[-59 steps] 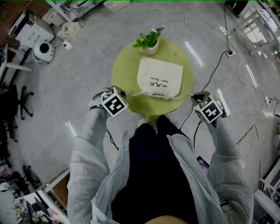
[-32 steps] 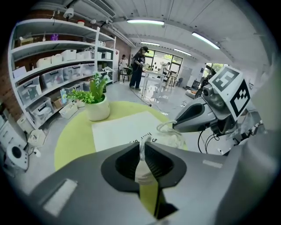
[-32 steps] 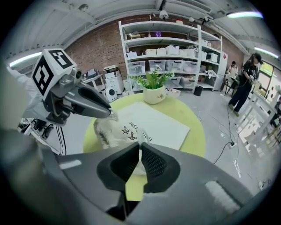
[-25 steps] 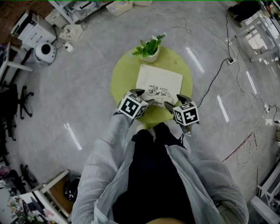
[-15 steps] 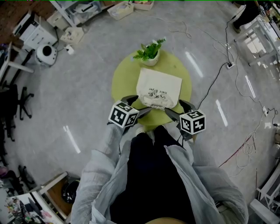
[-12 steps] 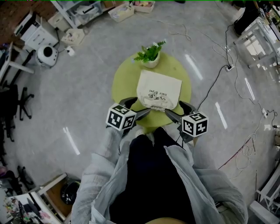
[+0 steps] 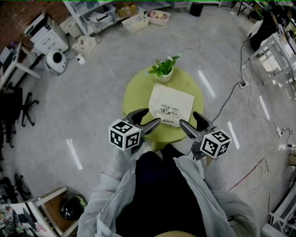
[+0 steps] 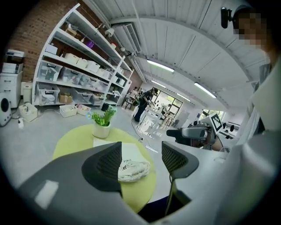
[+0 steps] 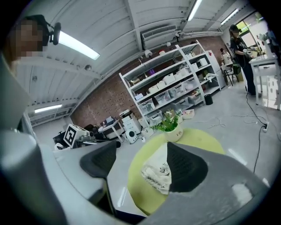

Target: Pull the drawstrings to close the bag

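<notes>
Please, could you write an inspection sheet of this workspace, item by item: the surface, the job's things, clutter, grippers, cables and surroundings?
Surface: round green table on a grey floor.
Job's things: bag lies flat on the table; its mouth, nearest the person, is bunched up.
Clutter: plant in a pot at the table's far edge, next to the bag.
Grippers: left gripper and right gripper over the near edge, jaws apart, just closed a little, nothing between them.
Cables: black cable on the floor right of the table, running to a power strip.
Surroundings: shelves, printer, chairs.
</notes>
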